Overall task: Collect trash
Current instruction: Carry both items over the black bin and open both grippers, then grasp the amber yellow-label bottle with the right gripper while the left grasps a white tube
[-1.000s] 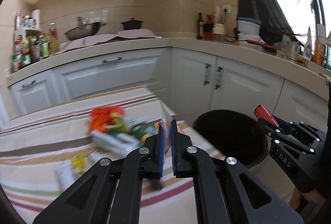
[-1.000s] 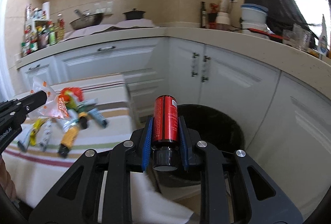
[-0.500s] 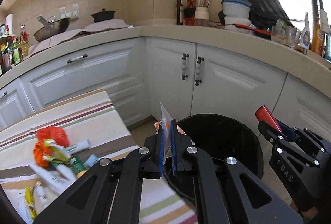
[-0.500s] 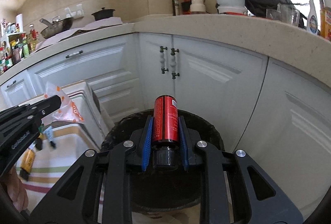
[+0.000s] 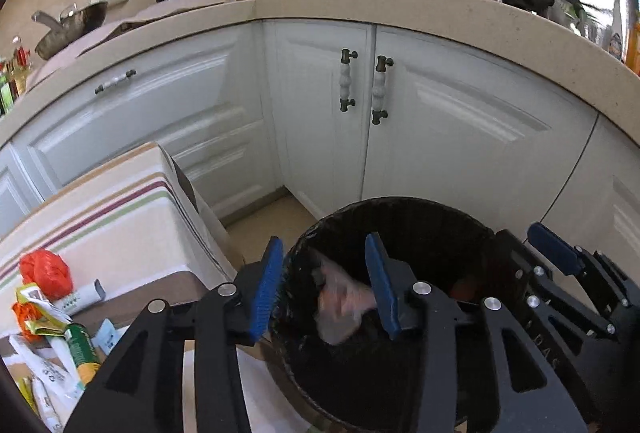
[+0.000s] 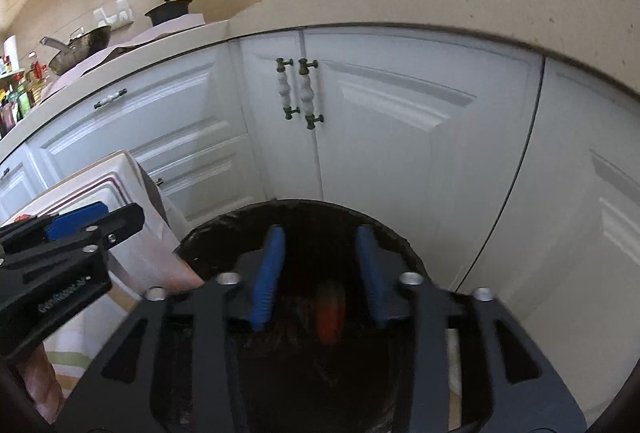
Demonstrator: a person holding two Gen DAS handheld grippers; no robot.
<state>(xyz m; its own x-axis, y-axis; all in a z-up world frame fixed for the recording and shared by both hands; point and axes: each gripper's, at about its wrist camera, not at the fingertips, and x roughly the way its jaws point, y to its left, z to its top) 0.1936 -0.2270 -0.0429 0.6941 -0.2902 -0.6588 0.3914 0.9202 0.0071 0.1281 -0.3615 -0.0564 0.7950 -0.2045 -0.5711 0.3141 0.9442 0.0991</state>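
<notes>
- Two pieces of trash are loose over the bin (image 5: 400, 217): a blurred pale wrapper (image 5: 340, 309) below the left gripper (image 5: 326, 285), and a blurred red can (image 6: 330, 313) below the right gripper (image 6: 320, 269). Neither touches a pad, so both look to be dropping in.
- Both grippers are spread wide and carry nothing; each hangs above the bin's dark mouth.
- Left to do, by my reading: a good deal. On the striped table (image 5: 120, 205) lie a red bag (image 5: 42, 273), a white tube (image 5: 80, 299), and green and yellow sachets (image 5: 60, 333) in a heap near the edge.
- Room: the bin stands on the floor between the table's corner and the cabinets (image 5: 440, 121), close to both. The table's cloth edge hangs just beside the bin rim.
- The two grippers are near each other over the bin; the left one swinging toward the table has open air, but the table corner is the edge to mind.
</notes>
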